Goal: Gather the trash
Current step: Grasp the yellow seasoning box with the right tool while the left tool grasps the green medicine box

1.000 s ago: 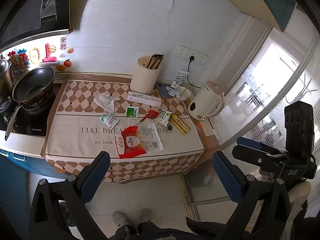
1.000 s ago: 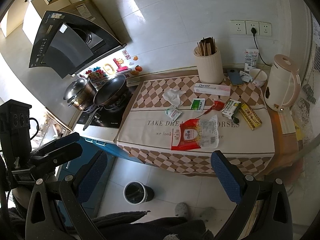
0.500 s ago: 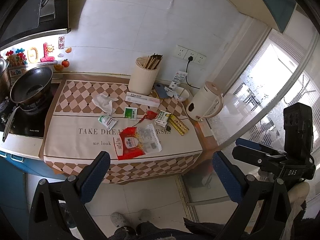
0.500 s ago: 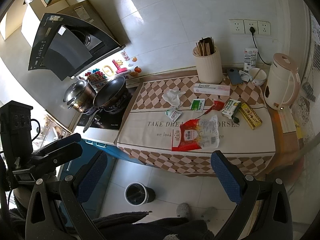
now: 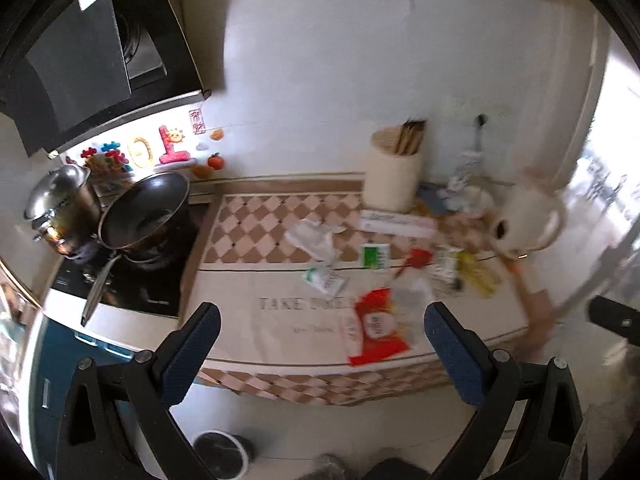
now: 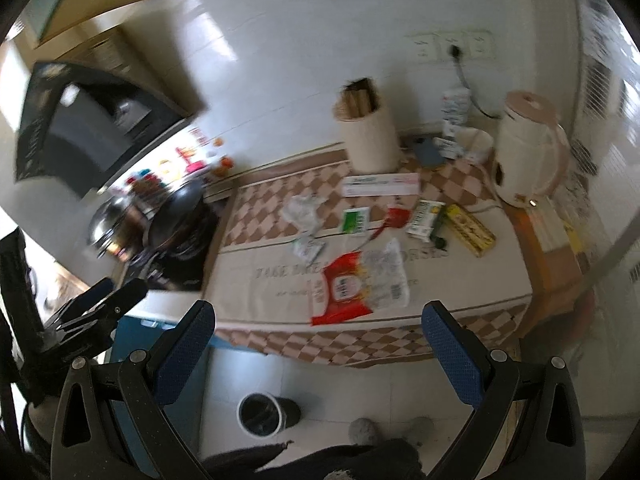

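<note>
Trash lies on the checkered cloth of the counter (image 6: pixel 460 280): a red and clear plastic bag (image 6: pixel 360 284) (image 5: pixel 380 320), a crumpled white tissue (image 6: pixel 302 210) (image 5: pixel 312 238), small green packets (image 6: pixel 354 220), a red wrapper (image 6: pixel 396 218), a yellow box (image 6: pixel 470 230). A small black bin (image 6: pixel 262 408) (image 5: pixel 220 454) stands on the floor below the counter. My left gripper (image 5: pixel 320 352) is open and empty, held back from the counter edge. My right gripper (image 6: pixel 320 344) is open and empty, above the floor before the counter.
A cream kettle (image 6: pixel 528 160), a chopstick holder (image 6: pixel 370 136) and a long white box (image 6: pixel 380 184) stand at the back. A wok (image 5: pixel 144 210) and a steel pot (image 5: pixel 60 204) sit on the stove at left. The other gripper shows at left (image 6: pixel 92 308).
Both grippers have swung and moved closer to the counter; the views are blurred. The left view has turned left, now showing the stove, hood and floor bin. Both stay open.
</note>
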Available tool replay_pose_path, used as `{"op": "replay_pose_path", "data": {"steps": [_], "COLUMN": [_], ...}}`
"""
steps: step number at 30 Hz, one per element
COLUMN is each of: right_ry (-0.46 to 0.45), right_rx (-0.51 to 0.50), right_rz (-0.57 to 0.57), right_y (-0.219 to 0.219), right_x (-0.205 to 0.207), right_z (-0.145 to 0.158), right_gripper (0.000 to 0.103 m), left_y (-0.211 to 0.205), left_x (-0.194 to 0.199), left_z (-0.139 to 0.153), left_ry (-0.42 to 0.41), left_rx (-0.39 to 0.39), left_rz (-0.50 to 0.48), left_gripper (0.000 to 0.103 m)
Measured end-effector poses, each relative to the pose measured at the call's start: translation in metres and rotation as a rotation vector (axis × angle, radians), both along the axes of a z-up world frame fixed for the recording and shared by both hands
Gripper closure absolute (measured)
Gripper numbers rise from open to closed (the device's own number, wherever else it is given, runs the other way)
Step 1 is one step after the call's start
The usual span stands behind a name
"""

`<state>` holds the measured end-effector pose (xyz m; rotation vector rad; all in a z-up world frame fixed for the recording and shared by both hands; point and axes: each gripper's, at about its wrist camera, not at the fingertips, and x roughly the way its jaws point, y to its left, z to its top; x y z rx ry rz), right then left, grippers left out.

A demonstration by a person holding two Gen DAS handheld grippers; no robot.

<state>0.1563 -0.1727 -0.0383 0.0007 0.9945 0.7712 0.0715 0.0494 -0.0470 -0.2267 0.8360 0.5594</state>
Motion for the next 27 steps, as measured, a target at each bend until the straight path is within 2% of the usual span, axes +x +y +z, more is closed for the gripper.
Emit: {"op": "replay_pose_path", "data": {"steps": [6,11,15,21,27], "right_ry": [0.071,0.08,0.093,0.097,0.157], "right_rx": [-0.034,-0.139,-0.241,-0.418,-0.54], "right_rz": [-0.135,-0.184,-0.181,-0.149,-0.043], "right_y": [0.001,0.003,0.006,0.013,0.038], "right_x": [0.062,0.129,0.195,0.3,0.366], "right_z": [-0.046,-0.095,-0.142,-0.221,-0.301], "right_gripper": [0.0,0.0,0.0,0.0,0.0], "left_y": [0.024,0.038,0.035,0.021,0.017], "left_x": [0.063,0.104,0.15,0.232,0.287], "left_z": [-0.07,-0.134,-0.182,-0.232,-0.264], "left_ry": [0.15,0.28,0.384,0.503,0.582], "left_rx": [0.012,-0.047,-0.105,-0.077,-0.093], "left_rz": [0.032,0.099,0.139,0.124,0.115], "left_gripper": [0.0,0.0,0.0,0.0,0.0]}}
